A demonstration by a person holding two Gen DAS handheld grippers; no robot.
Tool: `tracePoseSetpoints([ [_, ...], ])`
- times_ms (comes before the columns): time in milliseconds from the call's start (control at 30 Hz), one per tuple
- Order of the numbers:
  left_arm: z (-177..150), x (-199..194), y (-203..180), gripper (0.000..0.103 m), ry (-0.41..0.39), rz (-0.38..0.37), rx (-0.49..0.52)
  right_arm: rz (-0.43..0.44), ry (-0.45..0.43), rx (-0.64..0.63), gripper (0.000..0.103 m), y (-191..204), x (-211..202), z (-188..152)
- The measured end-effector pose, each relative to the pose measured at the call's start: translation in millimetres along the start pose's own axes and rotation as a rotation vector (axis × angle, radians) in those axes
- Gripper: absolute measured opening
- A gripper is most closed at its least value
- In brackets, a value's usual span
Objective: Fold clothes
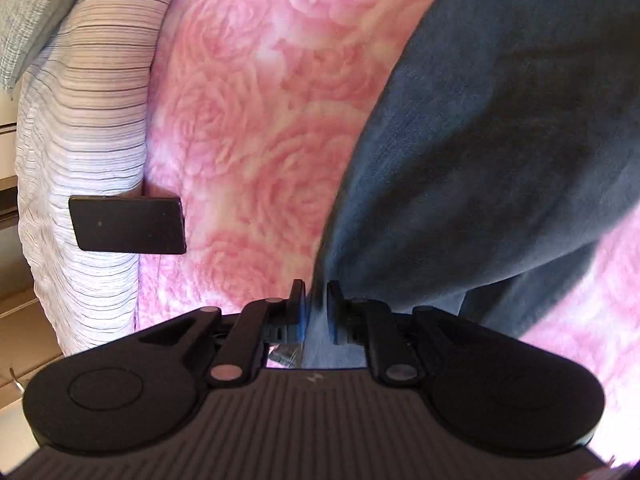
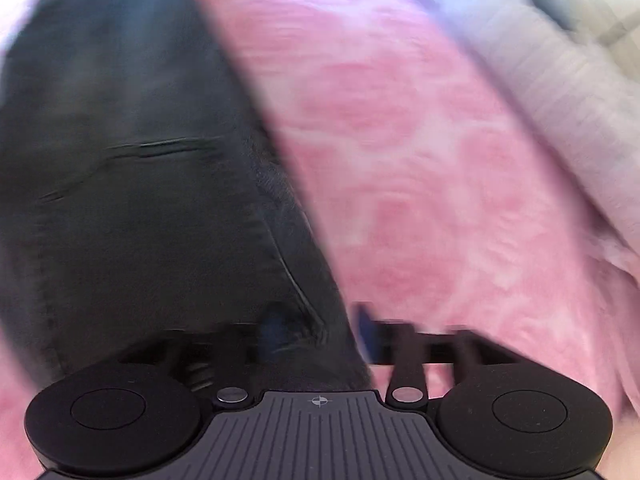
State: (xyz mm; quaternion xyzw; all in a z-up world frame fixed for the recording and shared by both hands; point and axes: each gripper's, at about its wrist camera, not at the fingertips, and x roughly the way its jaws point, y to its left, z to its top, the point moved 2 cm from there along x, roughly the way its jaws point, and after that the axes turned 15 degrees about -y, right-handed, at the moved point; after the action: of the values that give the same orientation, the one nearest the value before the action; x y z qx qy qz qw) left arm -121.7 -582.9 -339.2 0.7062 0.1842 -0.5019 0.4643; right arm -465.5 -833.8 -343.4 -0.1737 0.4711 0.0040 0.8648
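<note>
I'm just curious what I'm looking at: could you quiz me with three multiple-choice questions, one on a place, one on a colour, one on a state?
1. The black slab lies: A against the striped bedding; B on the floor; C between tongs.
2. The patterned blanket is: A green; B pink; C grey.
3. The right tongs are: A apart; B clamped; C unseen.
Answers: 1 A, it overlaps the stripes; 2 B, pink roses throughout; 3 A, a wide gap shows between the fingers.
</note>
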Motion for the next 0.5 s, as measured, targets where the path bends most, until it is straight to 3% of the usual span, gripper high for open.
tracePoseSetpoints([
  [67, 7, -1, -4, 0.03, 0.002, 0.006, 0.042, -0.085, -0.056, 0.138, 0.068, -14, -14, -5],
  [200, 27, -17, -6, 0.03, -0.045, 0.019, 0.04, -0.188, -0.098, 0.446, 0.068, -34, -60, -31],
  [367, 57, -45, -13, 0.03, -0.14, -0.011, -0.064, -0.164, -0.124, 0.762, 0.068, -21, -99, -74],
  [500, 62, -62, -32, 0.03, -0.17, -0.038, -0.132, -0.114, -0.071, 0.815, 0.068, -7, -82, -91],
])
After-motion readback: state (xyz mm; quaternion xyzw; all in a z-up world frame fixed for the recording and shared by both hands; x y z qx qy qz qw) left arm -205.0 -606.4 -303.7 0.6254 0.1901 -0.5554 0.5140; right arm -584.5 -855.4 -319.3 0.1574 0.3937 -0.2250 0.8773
